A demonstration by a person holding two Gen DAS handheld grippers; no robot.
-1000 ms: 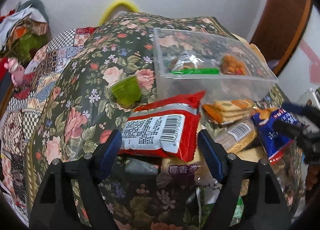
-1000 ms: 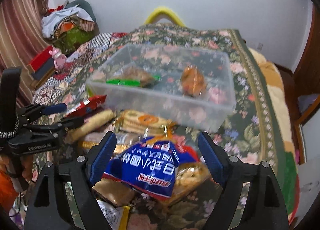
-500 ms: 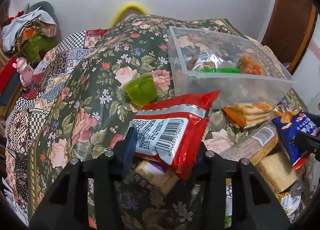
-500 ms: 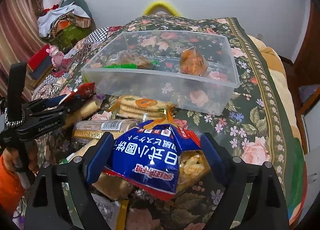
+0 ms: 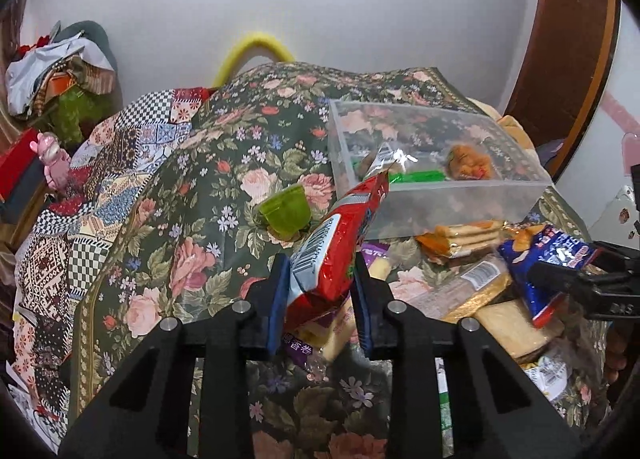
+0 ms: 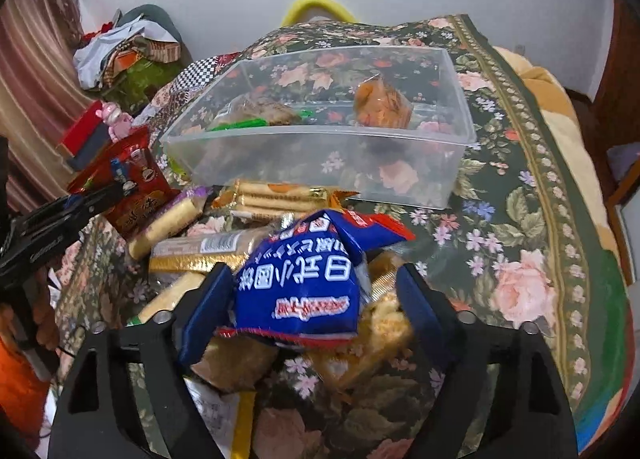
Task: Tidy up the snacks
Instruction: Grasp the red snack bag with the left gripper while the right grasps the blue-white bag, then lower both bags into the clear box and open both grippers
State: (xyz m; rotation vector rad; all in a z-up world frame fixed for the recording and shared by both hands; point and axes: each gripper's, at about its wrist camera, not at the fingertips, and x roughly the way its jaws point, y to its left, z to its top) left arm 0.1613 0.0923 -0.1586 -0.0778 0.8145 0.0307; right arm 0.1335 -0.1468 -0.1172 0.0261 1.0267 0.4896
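My left gripper [image 5: 320,271] is shut on a red snack packet [image 5: 340,235], which stands tilted on edge above the pile, near the corner of a clear plastic box [image 5: 440,203]. The right wrist view shows the same red packet [image 6: 136,183] at the left. My right gripper [image 6: 312,279] straddles a blue snack packet [image 6: 320,251]. Its jaws are closing; the left pad is at the packet's edge and the right pad stands clear of it. The box [image 6: 320,155] holds an orange snack bag [image 6: 384,103] and a packet with a green strip [image 6: 256,115].
Loose snacks lie heaped in front of the box on a floral bedspread [image 6: 520,219]: a cracker pack [image 6: 276,195], a gold-edged pack [image 6: 200,251] and several wafers. A green cup [image 5: 286,211] sits left of the box. Clothes [image 5: 60,71] are piled at the far left.
The left jaws came together on the red packet and raised it, turning it from flat to on edge. The right jaws narrowed slightly around the blue packet.
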